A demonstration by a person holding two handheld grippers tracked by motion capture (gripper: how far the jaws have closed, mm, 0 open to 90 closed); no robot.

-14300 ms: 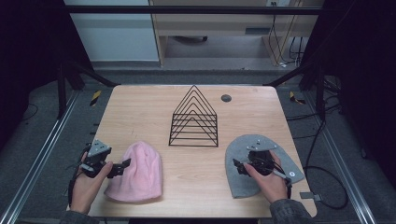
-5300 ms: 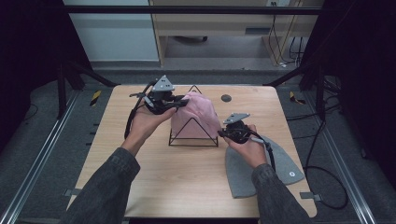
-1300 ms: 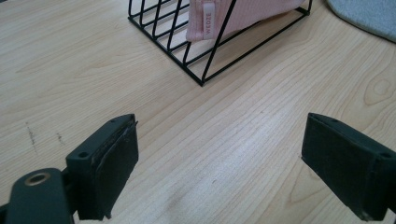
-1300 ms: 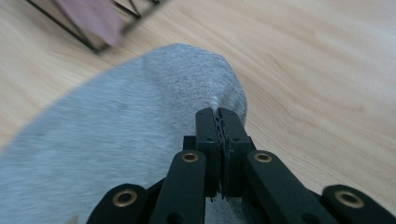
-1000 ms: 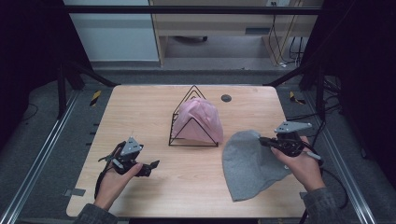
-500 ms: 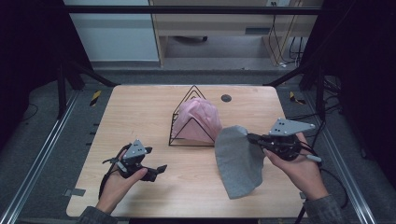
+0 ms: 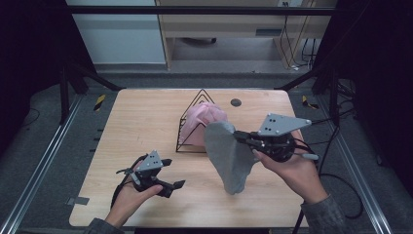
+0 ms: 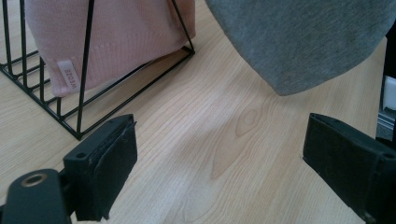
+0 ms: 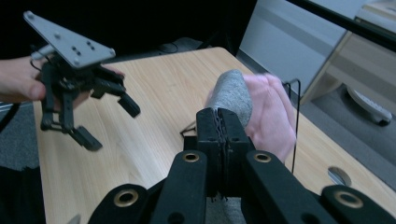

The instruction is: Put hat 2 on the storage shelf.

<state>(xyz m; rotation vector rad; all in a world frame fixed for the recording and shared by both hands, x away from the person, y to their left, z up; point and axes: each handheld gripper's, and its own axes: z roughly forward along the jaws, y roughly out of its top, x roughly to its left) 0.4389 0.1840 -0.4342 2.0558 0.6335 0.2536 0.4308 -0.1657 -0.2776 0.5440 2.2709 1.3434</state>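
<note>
Hanging from the pinching right claw [image 7: 242, 138]: one grey hat [image 7: 228, 157]; one pink hat [image 7: 204, 123] racked; left claw [image 7: 171, 172] spread.

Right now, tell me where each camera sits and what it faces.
High view: above the person's side, looking down on the table; forearms and both grippers show.
Left gripper view: rides the left gripper, facing the wire rack over its open jaws.
Right gripper view: rides the right gripper, shut on the grey hat.
All share the pink hat.
</note>
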